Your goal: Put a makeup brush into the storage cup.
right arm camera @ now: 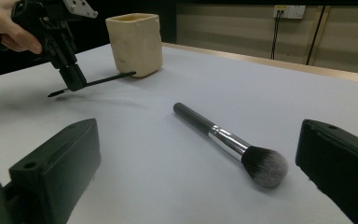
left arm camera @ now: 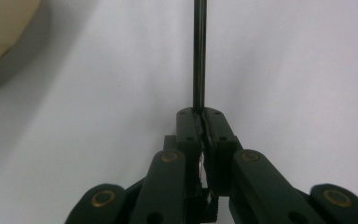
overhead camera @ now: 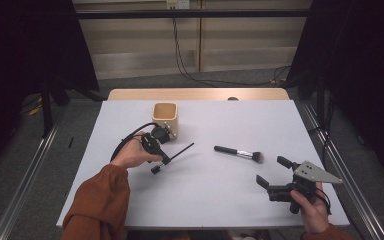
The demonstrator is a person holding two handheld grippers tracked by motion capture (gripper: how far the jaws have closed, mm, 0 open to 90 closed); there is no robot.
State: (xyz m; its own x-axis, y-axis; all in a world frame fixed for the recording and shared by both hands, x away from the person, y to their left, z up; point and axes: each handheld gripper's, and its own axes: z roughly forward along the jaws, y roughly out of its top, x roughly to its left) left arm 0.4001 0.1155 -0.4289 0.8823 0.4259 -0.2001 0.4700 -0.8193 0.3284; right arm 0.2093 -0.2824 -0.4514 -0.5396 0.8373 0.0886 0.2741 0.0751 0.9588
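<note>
Black thin stick point(left arm camera: 199, 56) sits clamped between the closed left gripper point(left arm camera: 200, 114) jaws, pointing to twelve o'clock; the high view adds the right gripper point(overhead camera: 272, 172), jaws apart, brush point(overhead camera: 239, 153) at ten o'clock.

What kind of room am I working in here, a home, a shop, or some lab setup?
Most likely a lab recording bay: a bare white table framed by black curtains, loose black cables running to a wall socket, and metal floor rails alongside the table.

makeup brush point(overhead camera: 239, 153) lying flat mid-table | cream cup point(overhead camera: 165, 118) upright | white table point(overhead camera: 230, 200)
</note>
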